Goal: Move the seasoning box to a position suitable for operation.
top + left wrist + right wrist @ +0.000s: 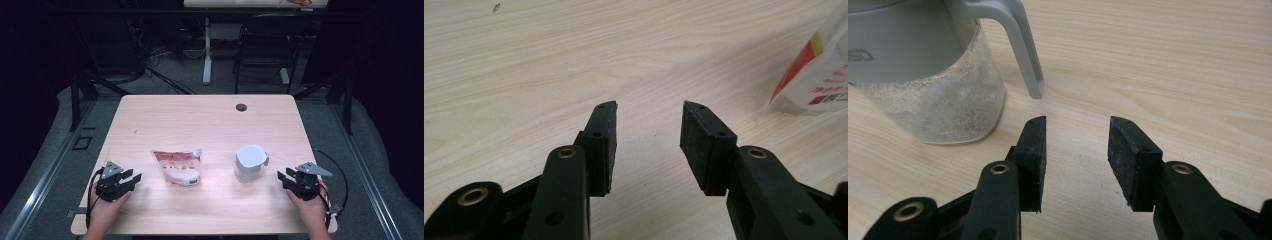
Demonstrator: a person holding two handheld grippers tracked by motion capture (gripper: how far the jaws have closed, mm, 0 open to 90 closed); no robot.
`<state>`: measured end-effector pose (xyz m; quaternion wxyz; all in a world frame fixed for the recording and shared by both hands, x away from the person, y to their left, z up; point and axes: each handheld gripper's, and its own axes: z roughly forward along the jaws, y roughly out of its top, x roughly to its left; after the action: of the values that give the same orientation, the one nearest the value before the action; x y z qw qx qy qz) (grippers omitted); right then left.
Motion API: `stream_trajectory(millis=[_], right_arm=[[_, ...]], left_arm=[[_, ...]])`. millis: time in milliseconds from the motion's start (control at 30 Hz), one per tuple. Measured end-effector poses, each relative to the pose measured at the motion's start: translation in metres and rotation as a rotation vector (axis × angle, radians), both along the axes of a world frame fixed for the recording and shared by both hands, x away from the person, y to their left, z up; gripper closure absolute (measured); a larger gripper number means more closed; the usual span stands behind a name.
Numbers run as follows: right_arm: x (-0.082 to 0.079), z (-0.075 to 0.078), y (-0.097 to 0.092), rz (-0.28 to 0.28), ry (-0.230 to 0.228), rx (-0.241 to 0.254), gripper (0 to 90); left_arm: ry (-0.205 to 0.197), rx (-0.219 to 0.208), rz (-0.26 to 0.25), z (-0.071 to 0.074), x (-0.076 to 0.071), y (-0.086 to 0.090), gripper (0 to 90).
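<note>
Here, a clear glass jar with a grey lid and a grey handle stands upright on the pale wooden table. Its handle points toward the right gripper, which sits just beside it, apart from it and not touching. In the right gripper view the jar is ahead and to the left of the jaws, the tip of its handle hanging just ahead of the left jaw; the glass wall looks frosted or dusted with a pale residue. The right gripper is released, jaws spread with only bare table between them.

On the far side of the jar from that gripper lies a white and red pouch, flat on the table, with what looks like a torn or folded corner at its top. The left gripper rests near the pouch, pointing toward it with a gap between. In the left gripper view the pouch is ahead and to the right of the jaws, red print on white just visible. The left gripper is also released, its jaws apart over bare wood.

Each gripper is held by a hand, left hand and right hand, with a black cable trailing from each tool. Beyond the far edge of the table stand a dark chair and another table's white leg.
</note>
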<state>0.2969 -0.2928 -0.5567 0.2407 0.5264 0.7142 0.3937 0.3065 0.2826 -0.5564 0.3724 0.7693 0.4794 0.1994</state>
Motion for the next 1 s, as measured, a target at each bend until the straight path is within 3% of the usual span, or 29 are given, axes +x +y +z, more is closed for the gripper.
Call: stream_trajectory(millis=[133,233,333,633,767,1000], right_arm=[[0.001,0.002,0.0,0.001,-0.011,0.017,61.5],[0.002,0.005,0.006,0.033,-0.034,0.02,65.5],[0.004,0.008,0.013,0.056,-0.054,0.001,66.6],[0.01,0.007,0.031,0.091,-0.057,-0.052,66.7],[0.021,0.005,0.035,0.084,-0.057,-0.058,66.9],[0.038,0.004,0.033,0.085,-0.042,0.0,71.8]], left_arm=[[-0.002,-0.023,0.013,0.0,-0.002,0.004,58.3],[0.004,-0.05,0.024,0.001,-0.002,0.006,58.4],[0.015,-0.023,0.006,-0.001,0.0,0.004,58.7],[-0.004,-0.04,0.014,0.002,-0.009,0.009,58.5],[-0.001,-0.033,0.025,0.001,-0.011,0.011,58.5],[0.005,-0.033,0.041,0.0,-0.014,0.013,58.5]])
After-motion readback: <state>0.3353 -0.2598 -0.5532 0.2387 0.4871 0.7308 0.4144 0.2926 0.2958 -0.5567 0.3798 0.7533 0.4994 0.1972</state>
